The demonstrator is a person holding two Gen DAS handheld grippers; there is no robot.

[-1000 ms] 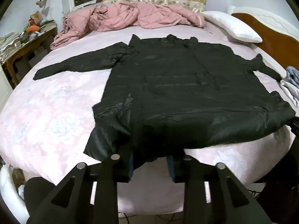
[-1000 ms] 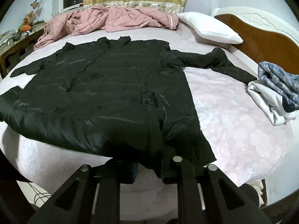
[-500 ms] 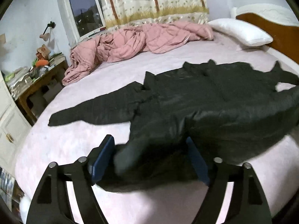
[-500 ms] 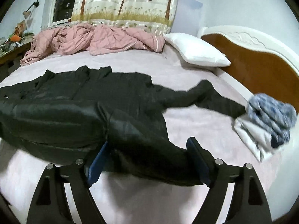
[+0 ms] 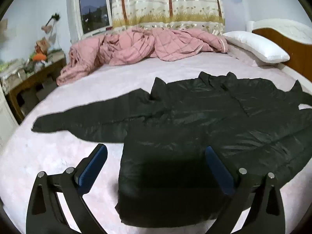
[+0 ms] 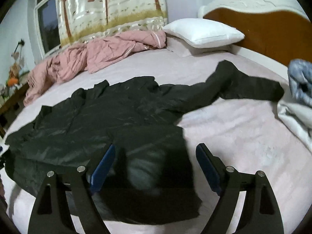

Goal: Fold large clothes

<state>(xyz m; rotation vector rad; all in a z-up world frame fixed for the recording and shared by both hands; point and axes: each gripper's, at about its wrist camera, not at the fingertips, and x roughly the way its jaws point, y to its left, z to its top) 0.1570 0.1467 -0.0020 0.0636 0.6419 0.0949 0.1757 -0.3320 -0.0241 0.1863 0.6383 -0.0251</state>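
A: What's different from a second ago?

B: Both tongs had the hem of the black coat (image 5: 195, 128) pinched at the near edge of the bed (image 5: 58, 156). Since then the hem has been carried up the bed and let go. The left tongs (image 5: 156, 165) are opening at this moment and stand wide; the coat's bottom corner lies between the pads, not pressed. The right tongs (image 6: 154, 163) also stand wide, with the other bottom corner loose between them.

A: So the first fold is down?

B: I'd judge so: the lower part looks doubled over the body, making the coat shorter (the lower frames are too blurred to see how tidy the edge is). Both sleeves still lie spread out, one to the left in the left wrist view, one toward the folded clothes (image 6: 298, 97) in the right wrist view, so they probably come next.

A: Where does the coat sit overall?

B: Across the middle of the bed, collar toward the pink quilt (image 5: 144, 44) and pillow (image 5: 257, 46), well apart from both, with its near folded edge right under the tongs.
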